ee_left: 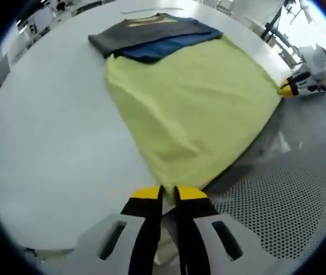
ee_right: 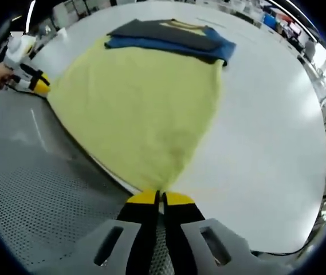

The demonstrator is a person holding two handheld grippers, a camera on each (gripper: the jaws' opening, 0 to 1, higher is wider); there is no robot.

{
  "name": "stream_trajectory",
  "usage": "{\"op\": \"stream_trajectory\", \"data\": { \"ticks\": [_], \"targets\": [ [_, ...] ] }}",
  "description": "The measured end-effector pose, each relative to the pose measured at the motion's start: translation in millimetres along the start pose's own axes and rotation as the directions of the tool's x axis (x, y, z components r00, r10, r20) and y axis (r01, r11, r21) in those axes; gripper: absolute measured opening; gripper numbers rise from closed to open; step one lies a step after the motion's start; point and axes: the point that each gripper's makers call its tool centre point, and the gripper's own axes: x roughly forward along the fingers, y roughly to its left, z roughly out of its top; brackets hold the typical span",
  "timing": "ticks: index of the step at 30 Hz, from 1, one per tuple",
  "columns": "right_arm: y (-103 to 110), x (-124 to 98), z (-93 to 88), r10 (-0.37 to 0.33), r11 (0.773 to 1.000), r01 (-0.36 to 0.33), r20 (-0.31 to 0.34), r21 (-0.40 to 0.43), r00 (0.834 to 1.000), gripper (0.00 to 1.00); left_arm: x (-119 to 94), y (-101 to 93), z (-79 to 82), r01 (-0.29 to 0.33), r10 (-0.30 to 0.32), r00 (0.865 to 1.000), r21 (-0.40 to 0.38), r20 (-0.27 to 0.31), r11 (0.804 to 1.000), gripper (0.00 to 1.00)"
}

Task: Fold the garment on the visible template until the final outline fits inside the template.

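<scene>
Left gripper view: a white worktop [ee_left: 48, 143] is seen at the left, and a yellow-green garment [ee_left: 191, 109] is spread across it, its near corner drawn to a point between the yellow tips of the left tongs [ee_left: 168, 193], which are clenched on that corner. Beyond the garment's far edge a folded blue cloth [ee_left: 163, 47] is laid, touching it, with a folded dark grey cloth [ee_left: 137, 31] partly on top. To the right a perforated grey surface [ee_left: 283, 200] adjoins the worktop, and the right tongs [ee_left: 287, 89] are seen at the garment's right corner.

Right gripper view: the left tongs [ee_right: 41, 85] are seen at the garment's left corner, above the perforated surface. The right tongs are clenched on the near corner of the garment, which is spread over the worktop's edge.
</scene>
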Motion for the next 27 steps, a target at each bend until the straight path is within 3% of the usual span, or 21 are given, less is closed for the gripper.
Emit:
{"op": "stream_trajectory", "data": {
  "ticks": [10, 15, 23, 27],
  "targets": [
    [-1, 1, -1.1, 0.028, 1.0, -0.028, -0.037, 0.001, 0.999, 0.04, 1, -1.7, 0.0, 0.05, -0.05, 0.999, -0.006, -0.02, 0.999, 0.01],
    [-2, 0, -3.2, 0.03, 0.999, -0.031, 0.013, 0.04, 0.999, 0.03, 1, -1.2, -1.8, 0.07, -0.067, 0.997, -0.055, 0.043, 0.996, 0.0],
    [-2, -5, -1.6, 0.007, 0.999, -0.009, 0.039, 0.037, 0.999, 0.03, -2, -2.5, -1.9, 0.076, -0.071, 0.995, -0.074, 0.074, 0.994, 0.0],
    [-4, -14, 2.7, 0.011, 0.998, -0.016, 0.083, 0.059, 0.996, 0.03, -7, -3.9, 0.0, 0.084, -0.078, 0.993, -0.075, 0.088, 0.994, 0.0]
  ]
}}
